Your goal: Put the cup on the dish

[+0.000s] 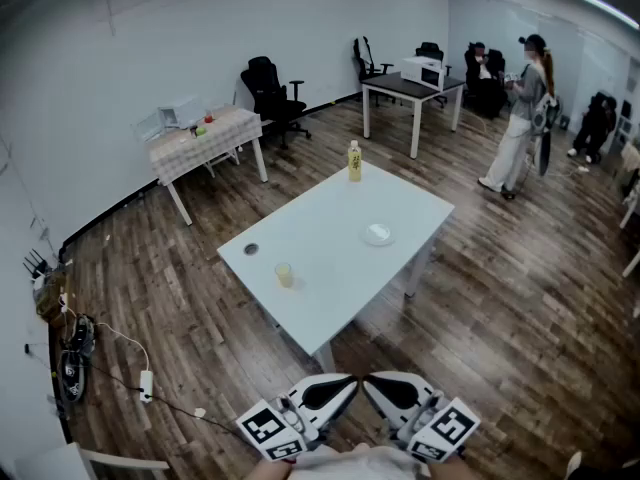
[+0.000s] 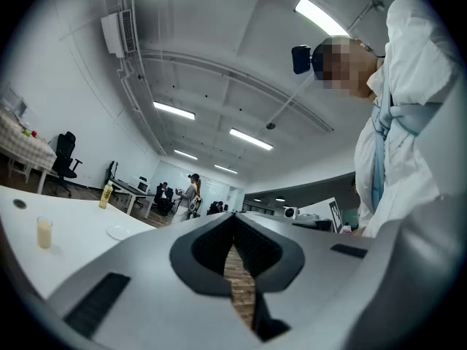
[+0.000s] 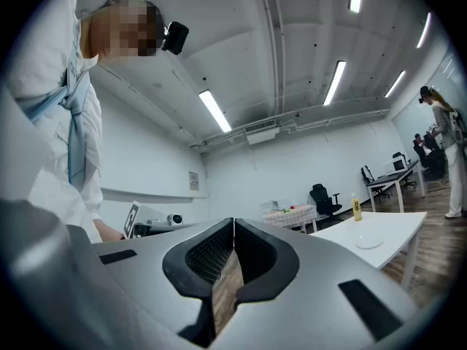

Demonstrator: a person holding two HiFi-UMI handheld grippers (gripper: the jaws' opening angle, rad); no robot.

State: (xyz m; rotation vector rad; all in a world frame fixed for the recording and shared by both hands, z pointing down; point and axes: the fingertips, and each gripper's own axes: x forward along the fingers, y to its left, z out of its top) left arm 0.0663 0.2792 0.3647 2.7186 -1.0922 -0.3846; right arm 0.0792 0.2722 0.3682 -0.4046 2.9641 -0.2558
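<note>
A small cup [image 1: 285,275] of yellow liquid stands near the front left edge of the white table [image 1: 330,258]. A white dish [image 1: 377,234] lies to its right, apart from it. Both grippers hang low in front of me, well short of the table. My left gripper [image 1: 350,380] and right gripper [image 1: 370,380] are side by side, each shut with nothing between its jaws. In the left gripper view the cup [image 2: 44,233] and the dish [image 2: 117,232] show far off to the left of the gripper [image 2: 234,217]. The right gripper view shows the gripper [image 3: 233,223] and the dish [image 3: 368,242] at the right.
A yellow bottle [image 1: 354,161] stands at the table's far edge and a small dark disc [image 1: 251,249] at its left corner. A person [image 1: 522,118] stands at the back right near a desk with a microwave [image 1: 423,71]. A checkered table [image 1: 205,138] and chairs line the back wall. Cables [image 1: 140,378] lie on the floor at the left.
</note>
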